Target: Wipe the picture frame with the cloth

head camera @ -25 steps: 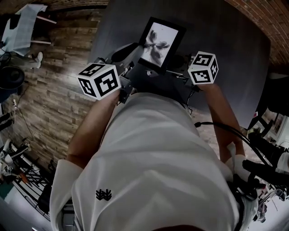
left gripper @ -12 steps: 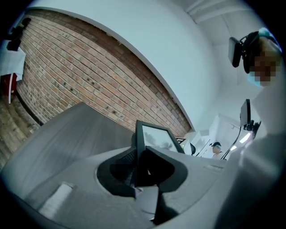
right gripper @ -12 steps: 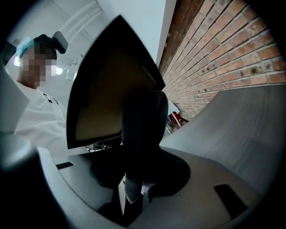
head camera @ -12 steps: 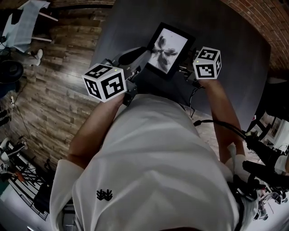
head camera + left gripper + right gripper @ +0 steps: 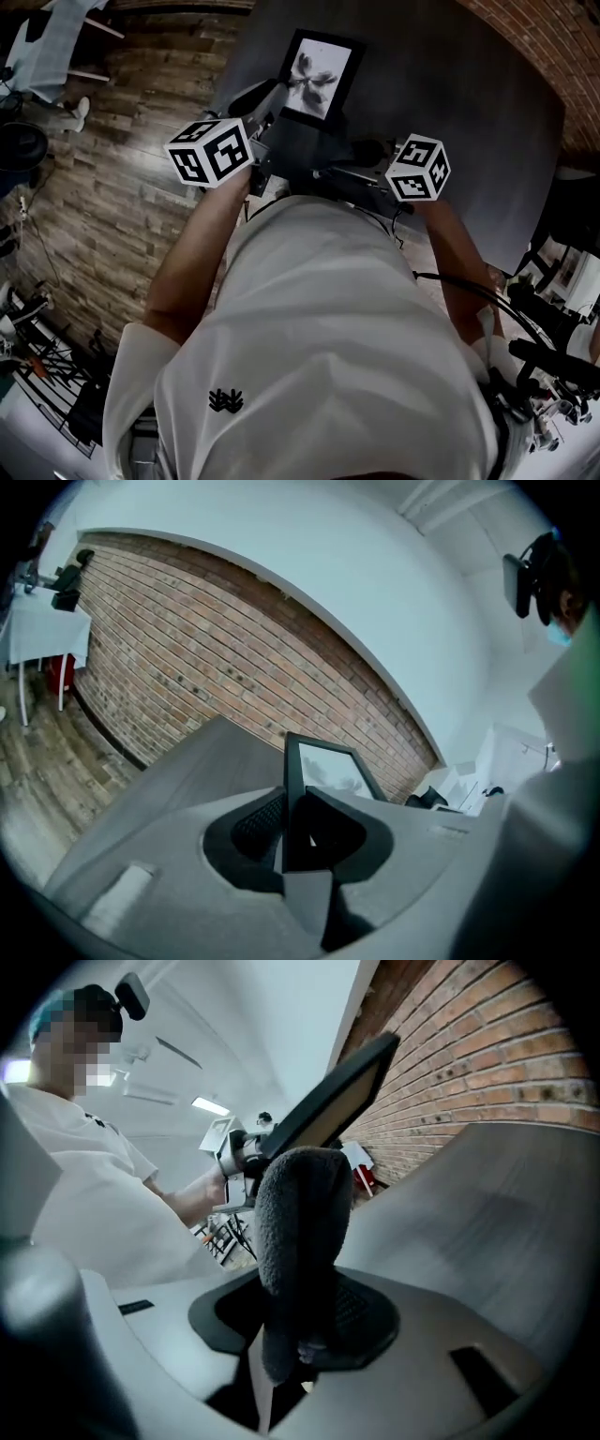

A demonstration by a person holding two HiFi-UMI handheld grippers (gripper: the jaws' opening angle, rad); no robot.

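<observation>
Claws both clenched. Left claw (image 5: pixel 291 832) shut tight on one edge of the picture frame (image 5: pixel 323 766), holding it up off the table and tipped back a little. Right claw (image 5: pixel 300 1335) shut tight on the cloth (image 5: pixel 300 1213), bunched up and poking out past the jaws.

Seen from the head view, frame up over the near part of the table (image 5: pixel 450 94), out in front of the person's chest. Seen from the right gripper view, cloth near the frame but apart from it, not on the glass. So probably no rubbing at this moment. Hard to say how much is clean already: no dust or marks clear enough to see. Most likely more wiping left to do, front glass and the rim.

Frame: thin, flat, black rim with square corners. Smooth shiny glass with a pale grey flower-like picture under it. Hard and slippery, easy to twist in a pinch.

Cloth: dark grey, fuzzy, soft, thick like a fat roll.

Table: dark grey, flat, dull. Beyond it, brown wood plank floor (image 5: pixel 122 187) and a rough red brick wall (image 5: pixel 187 658).
</observation>
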